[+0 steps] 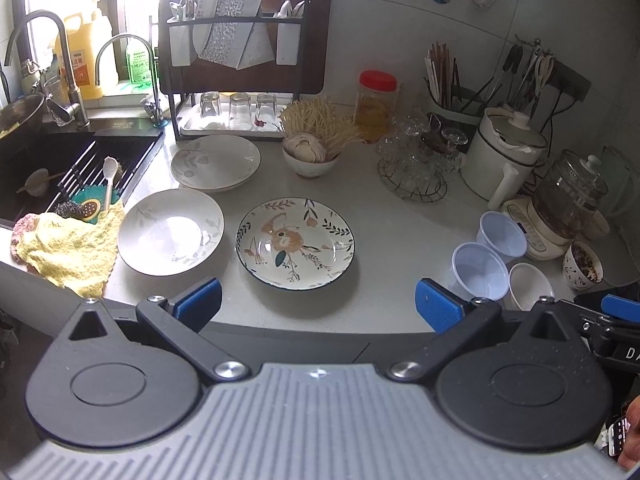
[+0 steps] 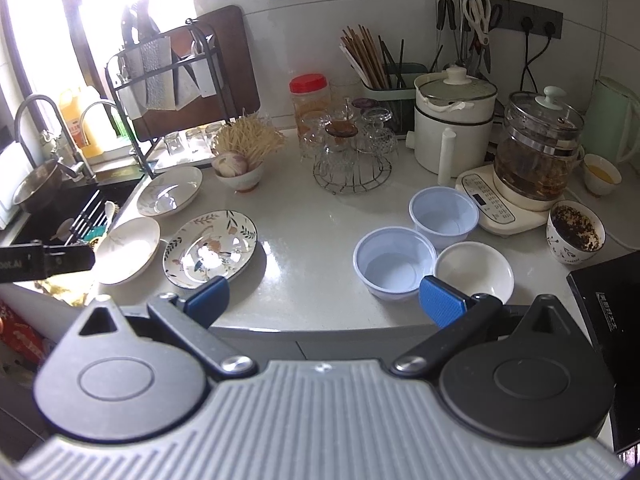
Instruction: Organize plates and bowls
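Left claw spread wide, blue pads gripping nothing; it hangs off the tabletop's front edge, facing the floral plate. Right claw likewise wide open and empty, also off the front edge, its right pad lying in the picture over the near rims of a blue plastic bowl and the white bowl.

Plates sit left: white plate just beside the floral one, its left rim at a yellow cloth; a stack of white plates behind, near the sink. Bowls sit right: two blue plastic bowls, second one behind, clustered with the white bowl, rims touching or nearly so.

Open tabletop runs between the floral plate and the bowls. Back crowded: glass rack, white pot, kettle.

Sink interior dark, contents hard to read. A dark object is cut off at the right edge of the right wrist view.
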Available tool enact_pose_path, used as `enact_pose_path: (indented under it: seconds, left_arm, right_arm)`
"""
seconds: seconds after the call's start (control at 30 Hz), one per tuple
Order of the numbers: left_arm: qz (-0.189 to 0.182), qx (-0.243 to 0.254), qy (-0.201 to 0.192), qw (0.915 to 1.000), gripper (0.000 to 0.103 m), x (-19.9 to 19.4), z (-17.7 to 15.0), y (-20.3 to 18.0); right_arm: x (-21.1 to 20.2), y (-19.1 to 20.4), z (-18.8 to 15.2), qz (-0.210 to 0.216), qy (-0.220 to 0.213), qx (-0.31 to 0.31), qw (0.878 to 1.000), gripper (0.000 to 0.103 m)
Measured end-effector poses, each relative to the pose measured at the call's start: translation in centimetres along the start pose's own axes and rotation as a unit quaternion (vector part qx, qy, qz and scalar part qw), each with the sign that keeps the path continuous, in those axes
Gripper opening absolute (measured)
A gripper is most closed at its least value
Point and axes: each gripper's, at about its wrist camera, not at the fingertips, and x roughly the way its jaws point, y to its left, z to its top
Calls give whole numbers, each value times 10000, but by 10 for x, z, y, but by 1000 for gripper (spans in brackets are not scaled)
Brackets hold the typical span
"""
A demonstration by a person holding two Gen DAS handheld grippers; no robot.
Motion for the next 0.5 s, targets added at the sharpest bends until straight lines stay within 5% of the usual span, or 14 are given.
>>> enact_pose_path:
  seconds: [0.5]
  left_arm:
    - [-28, 183, -38, 9998, 103, 0, -5, -12]
  right_arm:
    - [-7, -7, -6, 223, -75, 187, 9995, 103]
